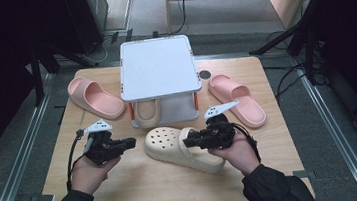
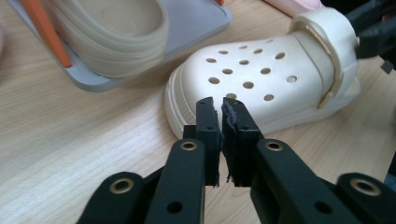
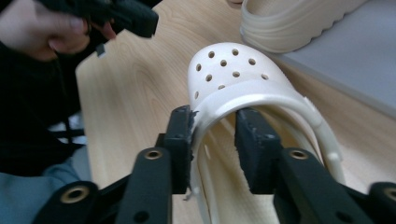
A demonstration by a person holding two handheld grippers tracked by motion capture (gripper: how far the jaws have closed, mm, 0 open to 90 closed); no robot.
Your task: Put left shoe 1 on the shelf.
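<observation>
Right gripper (image 3: 214,116): jaws apart, set astride the strap (image 3: 261,93) at the open heel of the clog (image 3: 229,65). One pad against the outside of the strap, the other inside the shoe with a gap to it, so no real grip yet. Left gripper (image 2: 219,105): closed on nothing, pointing at the toe of the clog from just beside it, not touching.

Clog lying flat on the table (image 1: 140,190), toe toward the left gripper, just in front of the rack (image 1: 158,67). Under the rack a second clog (image 1: 146,113); left and right of the rack two pink slides (image 1: 93,97), well apart from the grippers.

Probably foam, so light and soft, giving a little under the pads. No danger of breaking. Surface smooth, maybe a bit slippery for a shallow pinch. Strap thin and likely turning on its rivets, so a poor handle: shoe may swing or hang down from it. Better to pinch the thicker side wall or the heel rim, pads deep, one inside and one outside. Moderate squeeze enough; too much only bends the wall.
</observation>
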